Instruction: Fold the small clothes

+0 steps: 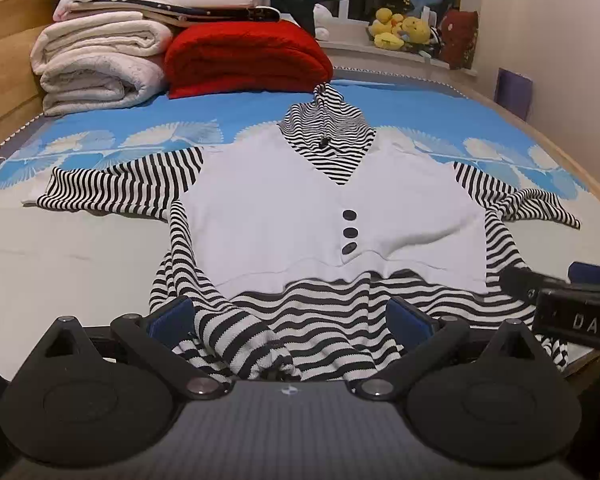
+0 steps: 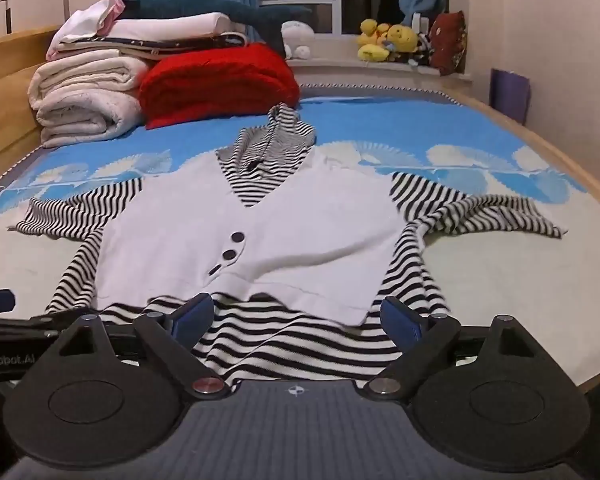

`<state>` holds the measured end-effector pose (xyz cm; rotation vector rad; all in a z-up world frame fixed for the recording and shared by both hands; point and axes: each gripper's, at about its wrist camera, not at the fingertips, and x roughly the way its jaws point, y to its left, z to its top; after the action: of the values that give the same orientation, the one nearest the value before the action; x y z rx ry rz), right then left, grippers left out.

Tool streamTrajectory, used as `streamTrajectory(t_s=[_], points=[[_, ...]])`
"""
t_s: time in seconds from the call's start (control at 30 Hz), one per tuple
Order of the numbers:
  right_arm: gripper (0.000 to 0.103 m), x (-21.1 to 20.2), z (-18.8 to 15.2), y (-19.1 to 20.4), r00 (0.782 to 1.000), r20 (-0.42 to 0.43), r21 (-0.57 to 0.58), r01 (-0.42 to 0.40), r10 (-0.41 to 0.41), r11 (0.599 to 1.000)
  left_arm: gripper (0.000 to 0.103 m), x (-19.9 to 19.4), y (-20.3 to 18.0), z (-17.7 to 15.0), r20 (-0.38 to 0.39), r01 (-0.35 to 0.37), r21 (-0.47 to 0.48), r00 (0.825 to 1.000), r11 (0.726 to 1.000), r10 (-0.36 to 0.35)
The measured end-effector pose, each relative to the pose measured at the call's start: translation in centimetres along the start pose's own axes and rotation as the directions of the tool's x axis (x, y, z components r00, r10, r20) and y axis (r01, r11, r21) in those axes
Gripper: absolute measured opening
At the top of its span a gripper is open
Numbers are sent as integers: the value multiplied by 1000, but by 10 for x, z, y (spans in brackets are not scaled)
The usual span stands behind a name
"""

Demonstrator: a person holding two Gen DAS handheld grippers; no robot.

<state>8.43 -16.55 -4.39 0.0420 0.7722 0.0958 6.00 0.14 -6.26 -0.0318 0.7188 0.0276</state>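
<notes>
Garment laid flat on bed, both tongs apart at its hem.

The white knit top with black-and-white striped hood, sleeves and hem [image 1: 284, 216] lies face up on the blue-and-white patterned bed cover [image 1: 100, 248], sleeves spread to both sides. The left tongs [image 1: 290, 316] and right tongs [image 2: 296, 316] stand wide apart over the striped hem, clamping nothing. The fabric appears soft, light and limp; it will likely sag and bunch, so grip a hem corner or sleeve cuff.
</notes>
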Motion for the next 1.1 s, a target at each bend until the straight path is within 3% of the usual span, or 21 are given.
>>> streamTrajectory(t_s=[0.73,1.1], points=[[90,0,-9,5,1000,18,-39,14,-13,999,102,5,-3,-6,-36,12,-10,999,1000,-13],[90,19,-20,8,992,-127,-46,15,-21,999,102,21,-4,-17,-153,11,-9,988,1000,-12]])
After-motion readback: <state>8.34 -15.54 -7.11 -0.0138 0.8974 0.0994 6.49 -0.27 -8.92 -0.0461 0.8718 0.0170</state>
